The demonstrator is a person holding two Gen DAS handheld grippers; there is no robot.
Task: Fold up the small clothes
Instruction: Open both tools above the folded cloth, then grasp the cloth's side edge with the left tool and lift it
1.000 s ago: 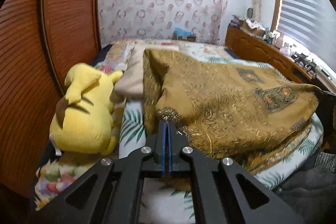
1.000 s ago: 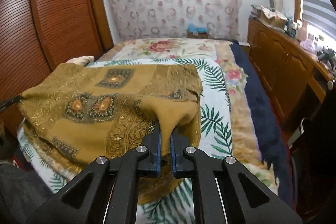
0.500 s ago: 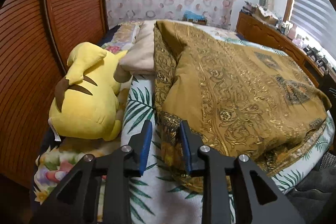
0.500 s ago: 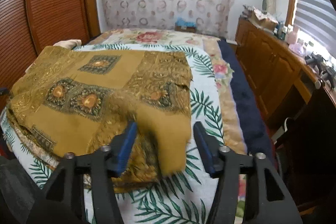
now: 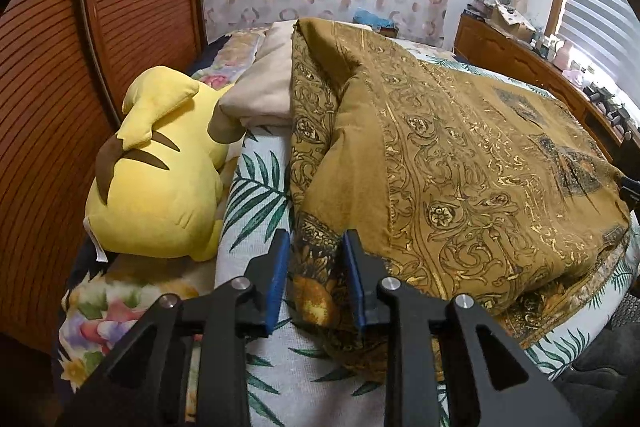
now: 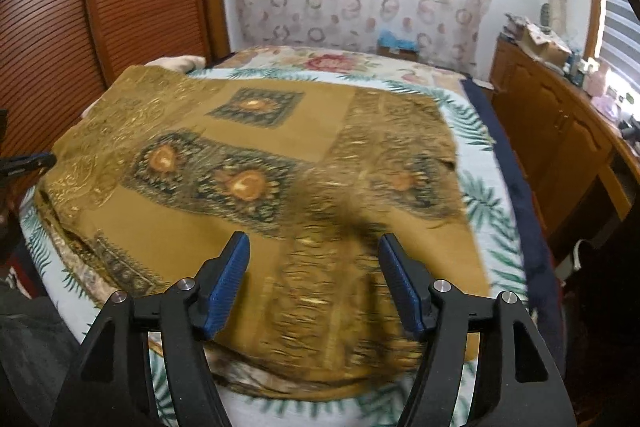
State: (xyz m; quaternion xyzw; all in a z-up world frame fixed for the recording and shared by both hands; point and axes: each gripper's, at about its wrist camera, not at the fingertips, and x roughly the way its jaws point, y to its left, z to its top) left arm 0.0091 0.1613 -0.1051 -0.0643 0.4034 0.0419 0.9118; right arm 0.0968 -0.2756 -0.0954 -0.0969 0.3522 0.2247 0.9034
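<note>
A mustard cloth with gold and dark ornaments (image 5: 460, 167) lies folded over itself on the bed, its upper layer flat (image 6: 260, 211). My left gripper (image 5: 316, 261) hangs over the cloth's near left corner. That corner lies loosely between the blue pads (image 5: 278, 275), which stand apart and do not press it. My right gripper (image 6: 314, 279) hovers over the near right edge. Its jaws are opening wide, and the blurred cloth edge lies slack between and below them, with neither pad touching it. The left gripper's tip shows at the right wrist view's left edge.
A yellow plush toy (image 5: 156, 183) and a beige pillow (image 5: 264, 95) lie left of the cloth against the louvred wooden wardrobe (image 5: 60, 67). The palm-leaf sheet (image 5: 256, 195) covers the bed. A wooden sideboard (image 6: 560, 131) runs along the right.
Both grippers were shut on the lifted cloth edge; both have opened and let it go. The edge has dropped flat onto the lower layer, and both hands have come down.
</note>
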